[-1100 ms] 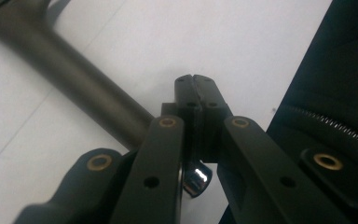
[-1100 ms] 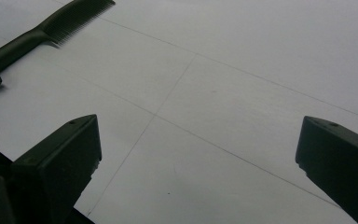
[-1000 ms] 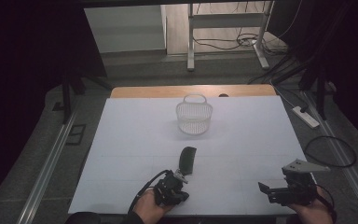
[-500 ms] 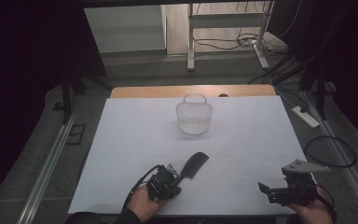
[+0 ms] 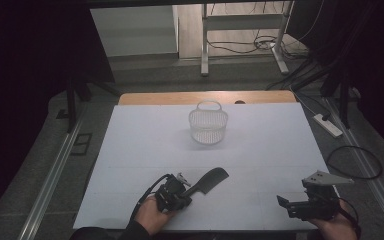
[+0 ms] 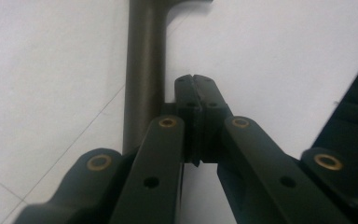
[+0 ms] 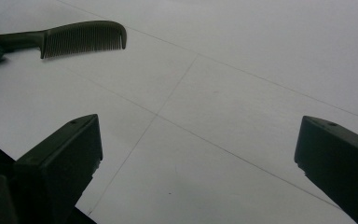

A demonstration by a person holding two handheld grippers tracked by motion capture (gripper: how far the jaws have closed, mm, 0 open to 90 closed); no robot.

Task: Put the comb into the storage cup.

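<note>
A dark comb (image 5: 210, 180) lies on the white table (image 5: 145, 140) near its front edge, its toothed head pointing up and to the right. My left gripper (image 5: 185, 189) sits at the comb's handle end. In the left gripper view the gripper (image 6: 196, 78) has its jaws pressed together with nothing between them. The comb's handle (image 6: 144, 70) runs along the outside of the left jaw. My right gripper (image 5: 286, 206) rests at the front right, pointing left. Its jaws (image 7: 198, 135) stand wide open over bare table, and the comb (image 7: 81, 37) lies farther off.
A white mesh basket (image 5: 208, 125) with a handle stands upright at the table's far middle. A wooden strip (image 5: 205, 97) borders the far edge. A power strip (image 5: 327, 125) and cables lie on the floor to the right.
The comb has swung clockwise, from pointing straight away to pointing up and right. The left hand shifted slightly left with it. The right gripper stayed still.
</note>
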